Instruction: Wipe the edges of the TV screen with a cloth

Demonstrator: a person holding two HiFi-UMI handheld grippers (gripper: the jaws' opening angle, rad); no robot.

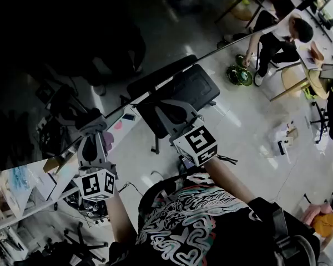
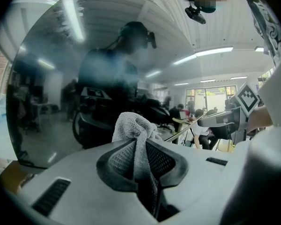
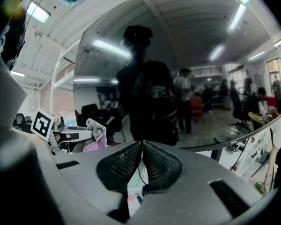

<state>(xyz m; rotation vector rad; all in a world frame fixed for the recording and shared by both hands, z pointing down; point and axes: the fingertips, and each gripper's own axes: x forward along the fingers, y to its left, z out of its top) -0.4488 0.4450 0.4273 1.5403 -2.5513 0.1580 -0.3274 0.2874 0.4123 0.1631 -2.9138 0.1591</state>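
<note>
One dark TV screen (image 1: 61, 54) fills the head view from 9 to 12 o'clock, its lower edge running from 8 to 2 o'clock. The left tool (image 2: 139, 149) pinches the single grey cloth (image 2: 131, 124), whose bunched end points at the screen. The right tool (image 3: 142, 146), at 3 o'clock of the left one, is closed on nothing.

The head view looked steeply down from above over the large dark glossy TV screen (image 1: 55, 54). Both gripper views faced that screen from close by, along their jaws, and shared its reflective surface.
</note>
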